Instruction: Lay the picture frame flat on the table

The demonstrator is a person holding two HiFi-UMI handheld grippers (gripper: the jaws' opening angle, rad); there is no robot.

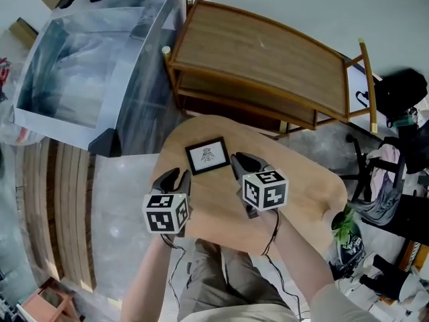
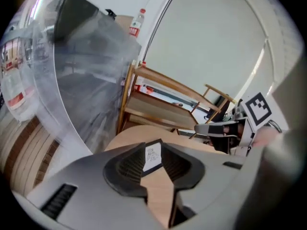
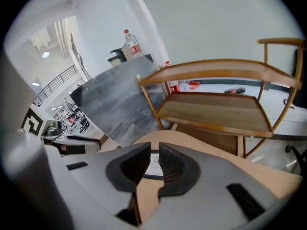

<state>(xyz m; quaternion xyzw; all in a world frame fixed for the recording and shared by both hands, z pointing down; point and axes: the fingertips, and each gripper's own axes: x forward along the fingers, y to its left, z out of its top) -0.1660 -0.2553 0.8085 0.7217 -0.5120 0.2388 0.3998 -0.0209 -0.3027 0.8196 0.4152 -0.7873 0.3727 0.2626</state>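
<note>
Black-rimmed picture frame (image 1: 206, 155) seems to lie flat, face up, on round wooden bench (image 1: 305, 186), toward its far side. Left claw (image 1: 175, 180) and right claw (image 1: 244, 161) flank it, both slightly parted, gripping nothing; right tip just beside frame edge. Risks: careless forward nudge from either claw slides frame toward far rim; pinching thin rim at angle tips it up or drops it.

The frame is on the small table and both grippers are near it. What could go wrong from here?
1. The picture frame sits toward the far edge of the table; a push from either open, empty gripper might slide it off toward the wooden shelf.
2. The left gripper and right gripper flank the frame closely, so they could bump it or each other.
</note>
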